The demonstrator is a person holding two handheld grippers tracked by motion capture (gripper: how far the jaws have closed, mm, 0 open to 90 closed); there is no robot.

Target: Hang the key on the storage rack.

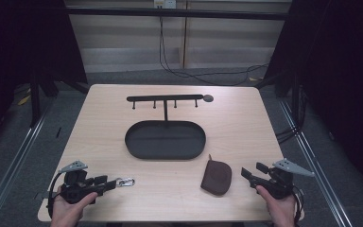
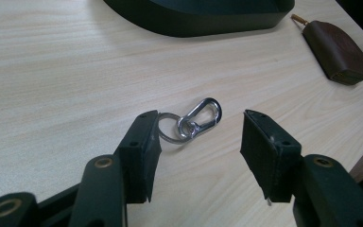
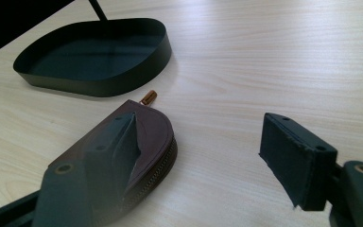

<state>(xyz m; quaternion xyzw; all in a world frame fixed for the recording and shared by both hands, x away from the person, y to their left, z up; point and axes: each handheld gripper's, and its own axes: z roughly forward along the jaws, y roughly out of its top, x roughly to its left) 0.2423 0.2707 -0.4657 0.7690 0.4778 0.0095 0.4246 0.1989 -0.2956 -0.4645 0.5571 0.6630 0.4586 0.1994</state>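
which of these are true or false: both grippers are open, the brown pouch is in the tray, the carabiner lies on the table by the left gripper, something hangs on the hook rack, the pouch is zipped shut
1. Both grippers are open. True: the left gripper and the right gripper each have their jaws apart, holding nothing.
2. The brown pouch is in the tray. False: it lies on the table, outside the tray.
3. The carabiner lies on the table by the left gripper. True.
4. Something hangs on the hook rack. False: its hooks are bare.
5. The pouch is zipped shut. True, as far as its visible edge shows.
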